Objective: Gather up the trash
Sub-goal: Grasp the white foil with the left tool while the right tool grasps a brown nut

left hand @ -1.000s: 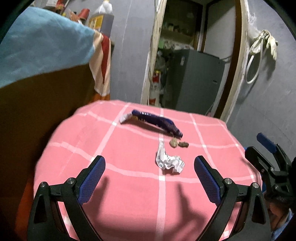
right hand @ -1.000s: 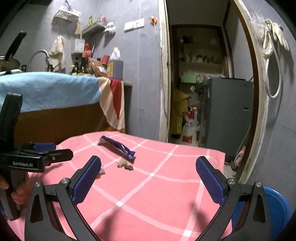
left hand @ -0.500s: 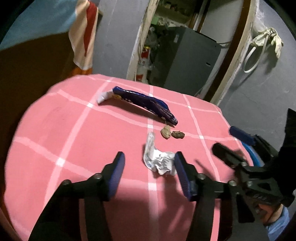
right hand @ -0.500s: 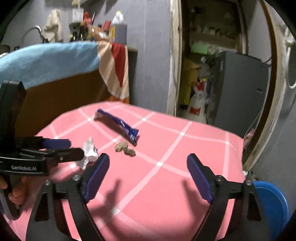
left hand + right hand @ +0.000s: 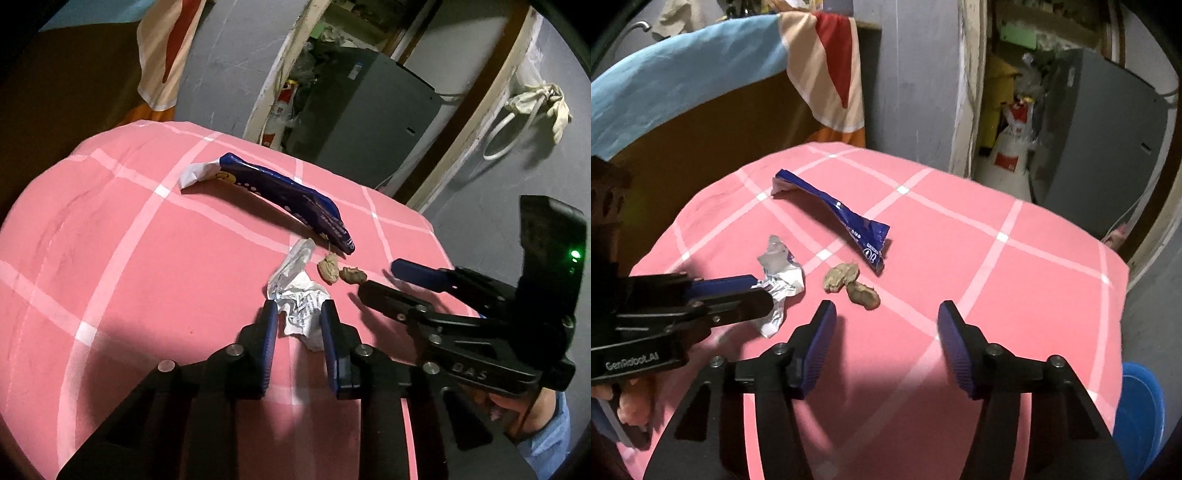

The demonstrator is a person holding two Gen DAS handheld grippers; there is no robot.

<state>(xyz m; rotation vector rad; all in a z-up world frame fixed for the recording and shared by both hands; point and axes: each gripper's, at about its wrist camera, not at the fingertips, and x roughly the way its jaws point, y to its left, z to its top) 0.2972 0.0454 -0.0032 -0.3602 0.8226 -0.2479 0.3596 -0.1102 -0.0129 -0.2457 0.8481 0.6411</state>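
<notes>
The crumpled white wrapper (image 5: 300, 308) lies on the pink checked tablecloth (image 5: 122, 258), straight ahead of my left gripper (image 5: 298, 320) and already between its two blue pads. The jaws have narrowed to about the wrapper's width; the pads sit against its sides or very close to them, but I cannot tell whether they are pressing it yet, and it rests on the cloth, not lifted. Its long axis runs away from me, a flattened tail pointing towards the far end, so I am closing across the short, bunched part. My left tool is clearly the nearer one for this piece.

My right gripper (image 5: 886, 338) hangs wide open and holds nothing. The two brown scraps (image 5: 851, 284) lie just ahead of it, slightly left of centre, touching each other, so I judge those belong to that hand.

Beyond them lies the blue wrapper (image 5: 842, 218), long and flat, slanting from far left to near right.

By count: one white wrapper, one blue wrapper, two brown scraps. A blue bin (image 5: 1141, 417) sits low beyond the cloth's right edge.
</notes>
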